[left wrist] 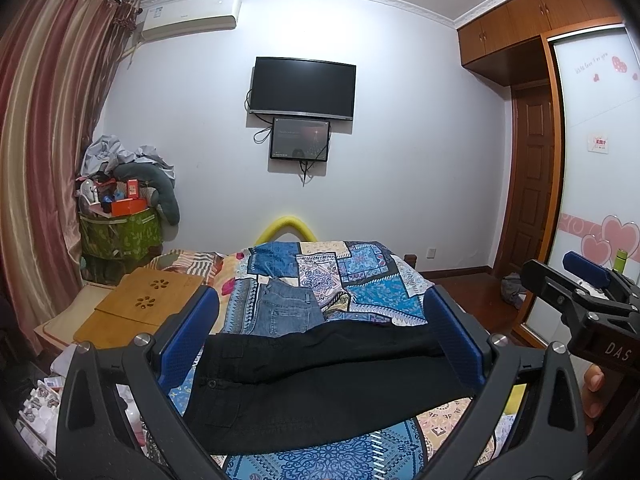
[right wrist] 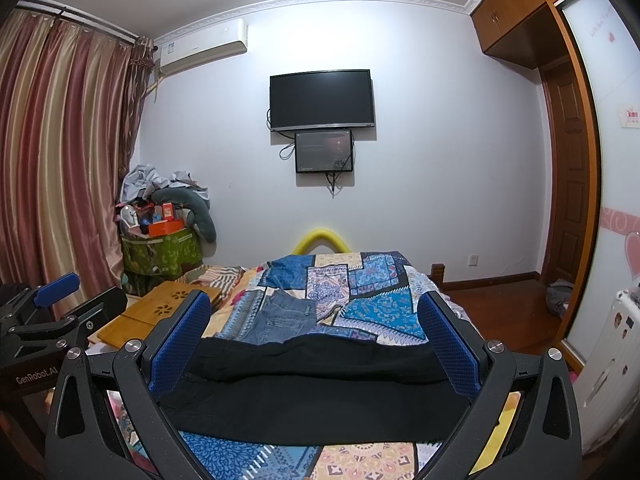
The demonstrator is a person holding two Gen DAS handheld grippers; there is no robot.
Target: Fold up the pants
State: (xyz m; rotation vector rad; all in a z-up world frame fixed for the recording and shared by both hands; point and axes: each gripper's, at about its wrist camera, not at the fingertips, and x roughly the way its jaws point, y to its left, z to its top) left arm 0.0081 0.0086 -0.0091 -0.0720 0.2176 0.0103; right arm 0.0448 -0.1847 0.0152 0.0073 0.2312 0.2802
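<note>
- Above the near edge of the bed (left wrist: 404, 280), the left gripper (left wrist: 320, 344) hangs with jaws spread wide, gripping nothing; the right gripper (right wrist: 316, 344) likewise, wide and empty.
- Black pants (left wrist: 320, 392) lie crosswise on the patchwork quilt (right wrist: 372, 304), partly folded by the look of it.
- Judged step: between folds; the next move calls for lowering to a cloth edge and closing.
- Folded jeans (left wrist: 280, 312) lie just beyond; a wooden tray (left wrist: 136, 312) sits toward the left edge. Right side is open.
</note>
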